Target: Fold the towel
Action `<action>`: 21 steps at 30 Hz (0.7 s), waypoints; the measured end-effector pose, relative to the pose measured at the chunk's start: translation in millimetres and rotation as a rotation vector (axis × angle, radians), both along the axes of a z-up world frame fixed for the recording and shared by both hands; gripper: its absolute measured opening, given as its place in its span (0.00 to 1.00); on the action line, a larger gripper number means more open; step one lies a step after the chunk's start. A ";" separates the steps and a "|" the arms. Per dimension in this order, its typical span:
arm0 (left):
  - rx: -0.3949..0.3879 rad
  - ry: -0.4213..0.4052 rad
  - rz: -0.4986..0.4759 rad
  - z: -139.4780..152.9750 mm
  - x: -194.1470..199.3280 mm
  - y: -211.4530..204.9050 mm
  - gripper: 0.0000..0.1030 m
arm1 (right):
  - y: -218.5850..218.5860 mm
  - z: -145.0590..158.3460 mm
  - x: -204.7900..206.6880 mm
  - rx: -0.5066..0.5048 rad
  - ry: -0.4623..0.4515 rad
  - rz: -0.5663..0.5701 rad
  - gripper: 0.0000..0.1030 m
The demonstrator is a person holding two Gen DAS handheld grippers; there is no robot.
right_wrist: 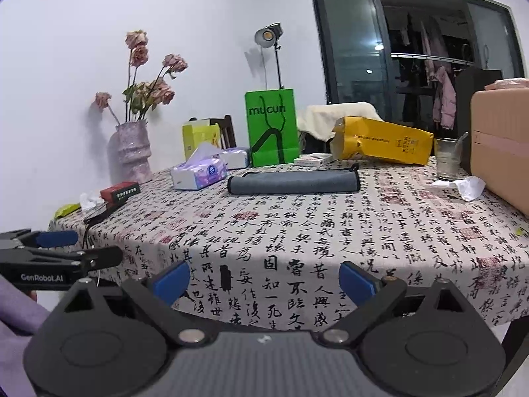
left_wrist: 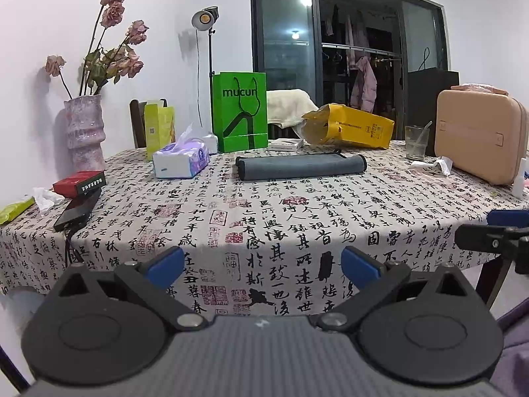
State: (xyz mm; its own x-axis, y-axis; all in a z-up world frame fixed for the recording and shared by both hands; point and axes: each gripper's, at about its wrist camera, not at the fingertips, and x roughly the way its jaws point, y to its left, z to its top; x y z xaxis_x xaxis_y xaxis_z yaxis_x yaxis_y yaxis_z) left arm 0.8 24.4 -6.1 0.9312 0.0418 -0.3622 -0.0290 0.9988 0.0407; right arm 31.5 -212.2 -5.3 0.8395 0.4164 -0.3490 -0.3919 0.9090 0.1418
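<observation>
A grey towel (left_wrist: 301, 166) lies folded into a long flat strip near the far side of the table; it also shows in the right wrist view (right_wrist: 293, 182). My left gripper (left_wrist: 263, 266) is open and empty, held in front of the table's near edge, well short of the towel. My right gripper (right_wrist: 264, 279) is open and empty too, at the same near edge. The right gripper's fingers (left_wrist: 489, 231) show at the right edge of the left wrist view. The left gripper's fingers (right_wrist: 56, 248) show at the left edge of the right wrist view.
The table has a calligraphy-print cloth (left_wrist: 264, 218). Behind the towel stand a green bag (left_wrist: 239, 112), a yellow bag (left_wrist: 350, 127), a tissue pack (left_wrist: 181, 160) and a glass (left_wrist: 416, 142). A pink vase (left_wrist: 85, 132) and red box (left_wrist: 79, 183) sit left; a tan case (left_wrist: 479, 139) sits right.
</observation>
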 end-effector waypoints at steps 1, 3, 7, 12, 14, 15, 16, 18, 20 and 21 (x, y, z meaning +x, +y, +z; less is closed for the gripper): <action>0.000 0.001 -0.001 -0.1 0.2 0.0 1.00 | 0.0 -0.4 0.4 0.002 0.002 0.000 0.95; 0.000 0.002 -0.002 -0.2 0.6 0.1 1.00 | 0.8 -0.8 1.1 -0.001 0.004 0.003 0.95; 0.003 0.000 -0.004 0.4 0.7 -0.6 1.00 | 0.2 -0.4 1.1 -0.001 -0.002 -0.001 0.96; 0.002 0.002 -0.007 0.2 1.3 -1.0 1.00 | -1.6 -0.8 1.1 0.004 -0.005 -0.004 0.98; 0.002 0.002 -0.006 0.2 1.5 -1.0 1.00 | -1.8 -0.7 1.1 0.005 -0.004 -0.004 0.98; 0.002 0.002 -0.007 0.2 1.3 -1.0 1.00 | -2.0 -0.4 1.2 0.005 -0.003 -0.004 0.98; 0.002 0.002 -0.007 0.2 1.2 -1.0 1.00 | -2.0 -0.4 1.3 0.005 -0.003 -0.003 0.98; 0.003 0.002 -0.008 0.2 1.7 -0.9 1.00 | -1.8 -0.4 1.2 0.005 -0.003 -0.002 0.99; 0.002 0.002 -0.008 0.2 1.3 -1.0 1.00 | -1.7 -0.2 1.3 0.003 -0.003 0.000 0.99; 0.003 0.002 -0.008 0.2 1.6 -0.9 1.00 | -1.2 -0.2 1.5 0.003 -0.002 0.000 0.99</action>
State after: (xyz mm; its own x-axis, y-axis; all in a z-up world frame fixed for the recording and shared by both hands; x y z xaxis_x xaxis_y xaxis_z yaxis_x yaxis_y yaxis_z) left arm 2.4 23.5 -5.9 0.9306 0.0351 -0.3644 -0.0207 0.9988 0.0433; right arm 33.0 -213.4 -5.5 0.8403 0.4174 -0.3460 -0.3922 0.9086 0.1436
